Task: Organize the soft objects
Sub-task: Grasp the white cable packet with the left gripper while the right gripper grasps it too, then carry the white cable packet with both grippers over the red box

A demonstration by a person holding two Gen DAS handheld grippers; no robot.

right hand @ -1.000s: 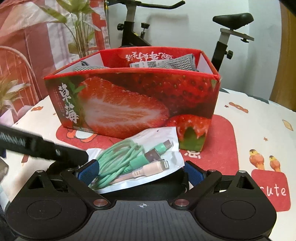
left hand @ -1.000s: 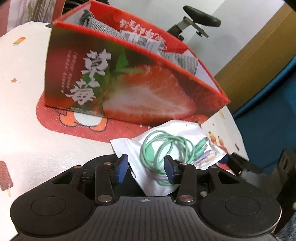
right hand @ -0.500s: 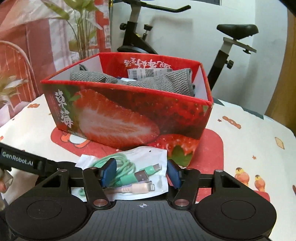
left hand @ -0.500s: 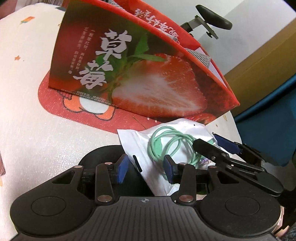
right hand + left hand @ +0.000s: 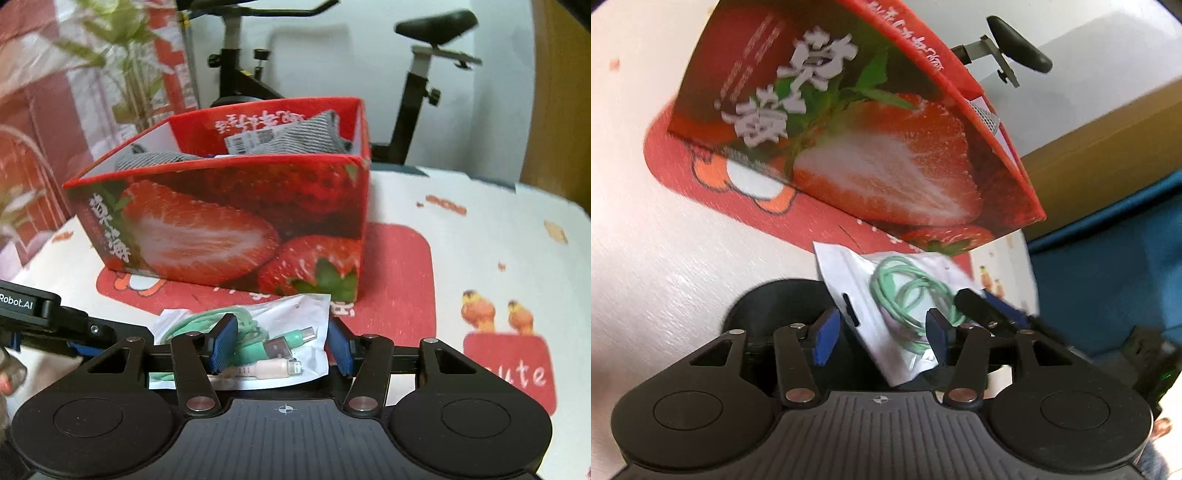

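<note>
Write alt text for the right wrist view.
The right gripper closes on a clear bag of coiled charging cables lying on the tablecloth before a strawberry-printed box holding grey knitwear.

Both wrist cameras look down along their fingers, close over the bench (image 5: 480,229); both share the strawberry box (image 5: 886,147) and cable packet (image 5: 266,332).

light: even indoor | blur: motion smear (worst left view) | edges: fisheye-bent
</note>
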